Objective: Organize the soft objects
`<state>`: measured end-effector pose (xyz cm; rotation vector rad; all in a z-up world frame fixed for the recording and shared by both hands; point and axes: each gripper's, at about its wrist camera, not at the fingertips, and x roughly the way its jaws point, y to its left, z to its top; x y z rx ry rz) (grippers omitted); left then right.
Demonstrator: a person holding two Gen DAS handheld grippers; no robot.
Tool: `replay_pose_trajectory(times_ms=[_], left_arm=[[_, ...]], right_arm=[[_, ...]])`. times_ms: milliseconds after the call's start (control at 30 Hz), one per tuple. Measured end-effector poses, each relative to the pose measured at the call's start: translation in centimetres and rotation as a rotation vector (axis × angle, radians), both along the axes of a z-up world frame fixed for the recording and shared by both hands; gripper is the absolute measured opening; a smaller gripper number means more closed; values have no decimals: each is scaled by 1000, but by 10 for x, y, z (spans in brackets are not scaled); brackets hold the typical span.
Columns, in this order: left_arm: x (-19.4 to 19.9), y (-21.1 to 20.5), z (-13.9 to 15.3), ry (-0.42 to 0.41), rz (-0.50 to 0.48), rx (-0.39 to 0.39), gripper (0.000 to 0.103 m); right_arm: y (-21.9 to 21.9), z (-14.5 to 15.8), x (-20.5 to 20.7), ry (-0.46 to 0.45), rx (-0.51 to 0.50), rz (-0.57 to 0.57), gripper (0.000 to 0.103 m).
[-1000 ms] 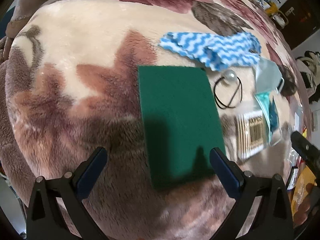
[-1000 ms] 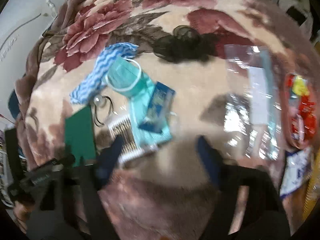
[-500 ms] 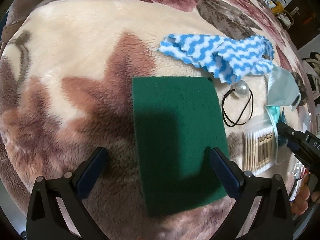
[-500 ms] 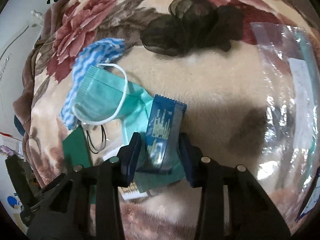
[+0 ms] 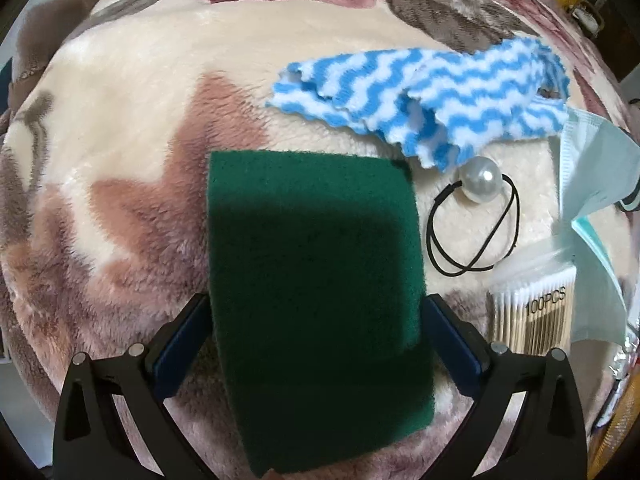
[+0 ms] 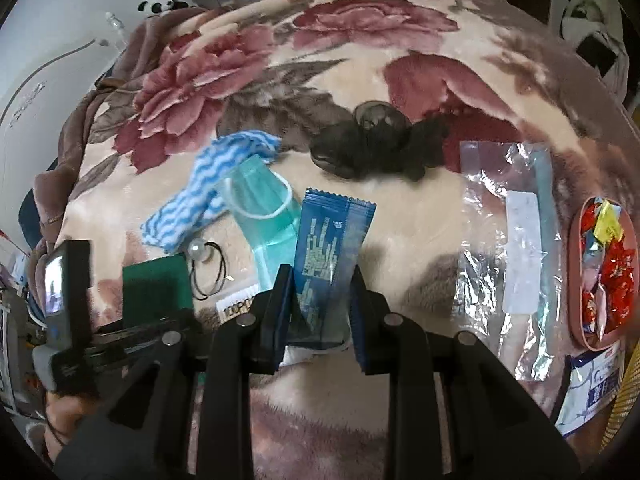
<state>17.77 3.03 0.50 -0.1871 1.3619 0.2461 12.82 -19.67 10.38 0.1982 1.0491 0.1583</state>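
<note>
1. A plush cream blanket with large dark-red flowers covers the whole surface, and every item lies on it.
2. A crinkly clear plastic bag lies at the right of the spread, well apart from the cluster at the left.
3. A flat dark-green rectangular scouring pad sits near the left edge. The left gripper has its jaws spread wide, one blue pad on either side of it; whether they touch its edges I cannot tell.
4. A blue-and-white wavy-striped cloth lies bunched just beyond the pad, its near edge overlapping the pad's far right corner.
5. A pale-green pleated face mask lies to the right of the cloth.
6. A dark-blue foil snack packet is pinched at its near end by the right gripper, the far end slanting out above the mask.
7. Risk: the slick foil could slip from so short a bite, or the packet could drag the mask's ear loop.
8. Risk: closing on the thin pad may buckle it, or catch blanket pile instead.
</note>
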Motion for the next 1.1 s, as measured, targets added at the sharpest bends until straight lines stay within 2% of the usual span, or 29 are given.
replay_pose_trajectory(times_ms=[133, 233, 333, 467, 633, 767, 900, 1100], left_arm=[[5, -14, 0, 21, 20, 8, 103], [11, -29, -11, 50, 19, 83, 103], [8, -24, -16, 35, 68, 43, 103], [-2, -12, -9, -13, 75, -58, 102], [-18, -4, -1, -18, 16, -90, 101], [-35, -3, 10, -54, -10, -62, 101], [-45, 2, 0, -42, 1, -68, 101], [-53, 5, -9, -42, -9, -75, 101]], right_arm=[[14, 7, -11, -44, -16, 33, 27], [30, 9, -18, -80, -43, 63, 27], [37, 15, -22, -97, -53, 90, 27], [40, 24, -26, -126, -73, 125, 27], [41, 18, -33, -88, -47, 155, 28], [32, -5, -37, -1, -33, 115, 51], [22, -20, -30, 29, -28, 75, 51], [26, -25, 4, 15, -5, 94, 50]])
